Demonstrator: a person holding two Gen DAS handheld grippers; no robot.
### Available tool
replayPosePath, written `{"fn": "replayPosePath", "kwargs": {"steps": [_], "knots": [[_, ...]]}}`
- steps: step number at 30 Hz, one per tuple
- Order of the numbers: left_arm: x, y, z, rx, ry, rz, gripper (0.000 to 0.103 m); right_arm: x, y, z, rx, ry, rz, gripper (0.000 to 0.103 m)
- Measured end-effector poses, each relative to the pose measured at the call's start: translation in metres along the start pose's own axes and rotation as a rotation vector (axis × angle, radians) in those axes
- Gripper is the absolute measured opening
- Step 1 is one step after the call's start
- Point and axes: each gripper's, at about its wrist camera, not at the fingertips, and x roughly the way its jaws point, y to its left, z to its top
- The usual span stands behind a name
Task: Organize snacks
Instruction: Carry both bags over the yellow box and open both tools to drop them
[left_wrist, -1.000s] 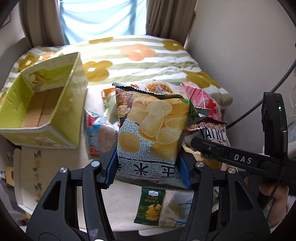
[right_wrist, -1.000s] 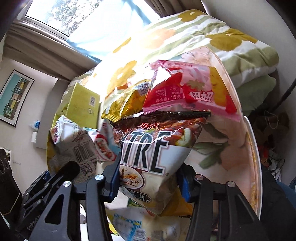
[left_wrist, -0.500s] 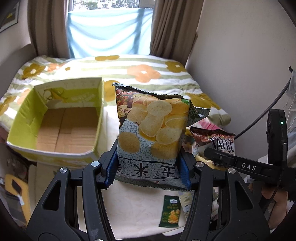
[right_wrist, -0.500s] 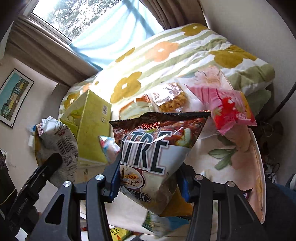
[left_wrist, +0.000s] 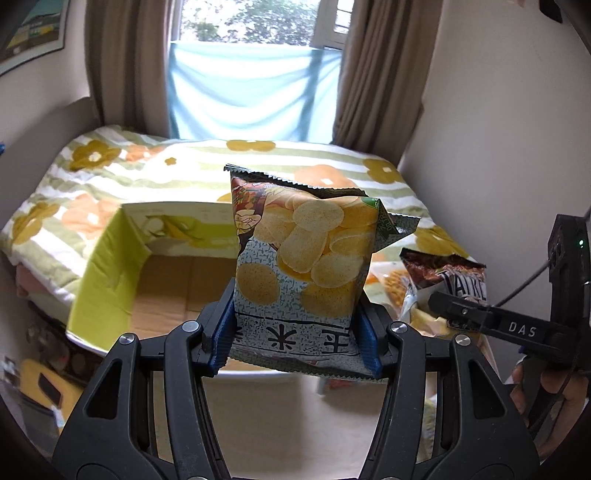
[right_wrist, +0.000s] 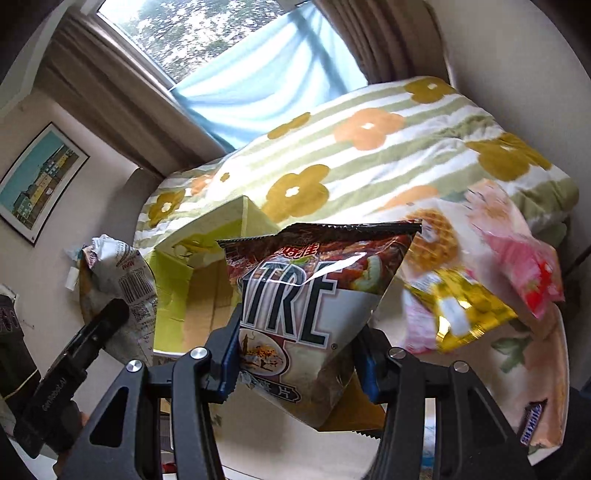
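Left wrist view: left tongs (left_wrist: 297, 341) pinch a puffy grey chip bag (left_wrist: 301, 273) printed with golden crisps, upright.

chip bag (left_wrist: 301, 266): matt printed film, crinkled, saw-tooth top seal
dark snack bag (right_wrist: 314, 291): glossy film with bright glare streaks
box (left_wrist: 122, 266): raw brown corrugated card inside, smooth printed green outside
blanket (right_wrist: 369, 147), behind the box: soft fuzzy cloth
left gripper (left_wrist: 297, 343): matt black plastic, ribbed blue pads

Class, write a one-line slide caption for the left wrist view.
Left hand-held gripper grips a potato chip bag above an open green cardboard box.
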Motion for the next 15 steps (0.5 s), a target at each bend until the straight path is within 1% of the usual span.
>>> {"fn": "replayPosePath", "kwargs": {"steps": [5,8,12,15], "knots": [[0.005,0.052,0.018,-0.027,0.001,0.048,0.052,0.031,0.050,0.023,-0.069,0.007,0.033,0.048],[0.012,0.083,0.026,-0.036,0.017,0.070,0.052,0.055,0.080,0.034,-0.100,0.020,0.053,0.048],[0.029,0.126,0.036,-0.041,0.056,0.089,0.052,0.092,0.115,0.041,-0.126,0.051,0.063,0.048],[0.051,0.154,0.039,-0.039,0.107,0.098,0.052,0.115,0.134,0.041,-0.129,0.074,0.059,0.048]]}}
